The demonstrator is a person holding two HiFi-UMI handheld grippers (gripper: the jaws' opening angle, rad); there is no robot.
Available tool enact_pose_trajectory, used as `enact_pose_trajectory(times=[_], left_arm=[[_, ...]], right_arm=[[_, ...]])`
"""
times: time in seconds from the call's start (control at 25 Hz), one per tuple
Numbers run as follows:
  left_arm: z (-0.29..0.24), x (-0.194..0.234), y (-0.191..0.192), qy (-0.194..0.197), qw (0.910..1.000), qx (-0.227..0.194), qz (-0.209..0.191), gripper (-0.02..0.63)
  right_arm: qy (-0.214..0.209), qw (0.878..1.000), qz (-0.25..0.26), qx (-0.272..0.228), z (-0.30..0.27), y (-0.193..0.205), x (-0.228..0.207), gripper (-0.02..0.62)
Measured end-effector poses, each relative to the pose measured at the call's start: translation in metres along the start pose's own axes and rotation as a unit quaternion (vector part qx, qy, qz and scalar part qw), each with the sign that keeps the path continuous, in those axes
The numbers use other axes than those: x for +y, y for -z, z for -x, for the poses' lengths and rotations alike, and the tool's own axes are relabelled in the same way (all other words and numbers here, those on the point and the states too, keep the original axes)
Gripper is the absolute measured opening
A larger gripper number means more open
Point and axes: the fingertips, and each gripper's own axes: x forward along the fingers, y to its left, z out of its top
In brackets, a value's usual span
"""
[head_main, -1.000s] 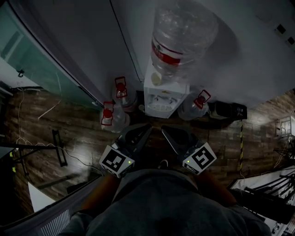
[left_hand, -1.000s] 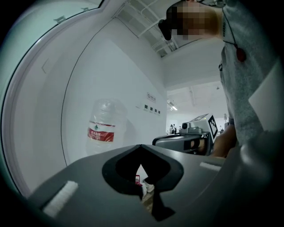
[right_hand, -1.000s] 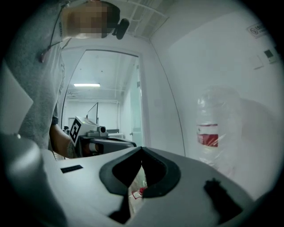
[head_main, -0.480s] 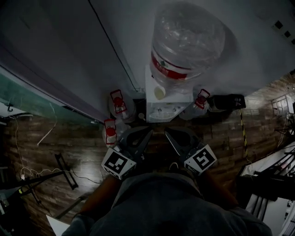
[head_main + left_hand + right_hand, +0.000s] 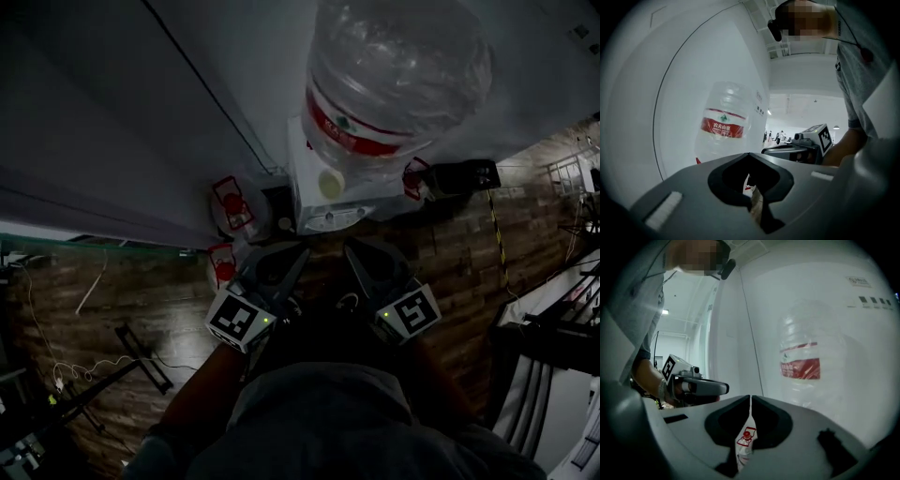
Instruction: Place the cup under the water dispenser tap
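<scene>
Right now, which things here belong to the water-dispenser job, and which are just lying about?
Job: water dispenser, the big bottle on top, left gripper and right gripper, both shut and empty. No cup shows.
Lying about: spare bottles beside it, black box, loose cables.

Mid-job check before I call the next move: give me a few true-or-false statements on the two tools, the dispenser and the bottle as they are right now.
1. The right tool has its jaws together with nothing gripped. True.
2. The left tool holds a cup. False: the left tool is shut and empty, and no cup shows in any view.
3. A large clear water bottle sits upended on top of the dispenser. True.
4. The bottle's label is blue. False: the label is red.
</scene>
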Motion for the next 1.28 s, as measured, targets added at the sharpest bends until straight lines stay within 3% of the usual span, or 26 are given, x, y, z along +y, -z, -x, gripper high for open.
enact_pose_trajectory(times=[0.12, 0.2, 0.64, 1.04, 1.28], left_arm=[[-0.012, 0.022, 0.014, -0.012, 0.9999, 0.004, 0.006, 0.008], [-0.021, 0.036, 0.026, -0.018, 0.9998, 0.003, 0.005, 0.008], [-0.063, 0.086, 0.095, -0.056, 0.9984, -0.004, 0.004, 0.008], [-0.086, 0.117, 0.124, -0.073, 0.9972, -0.012, -0.003, 0.008], [-0.091, 0.127, 0.127, -0.073, 0.9971, -0.019, -0.009, 0.008]], right_arm=[[0.007, 1.0, -0.007, 0.002, -0.016, 0.02, -0.014, 0.019], [0.012, 1.0, -0.011, 0.005, -0.026, 0.036, -0.023, 0.102], [0.058, 0.998, -0.021, 0.022, -0.063, 0.121, -0.073, 0.174], [0.109, 0.994, 0.0, 0.01, -0.093, 0.146, -0.1, 0.266], [0.117, 0.993, -0.005, 0.008, -0.112, 0.152, -0.11, 0.309]])
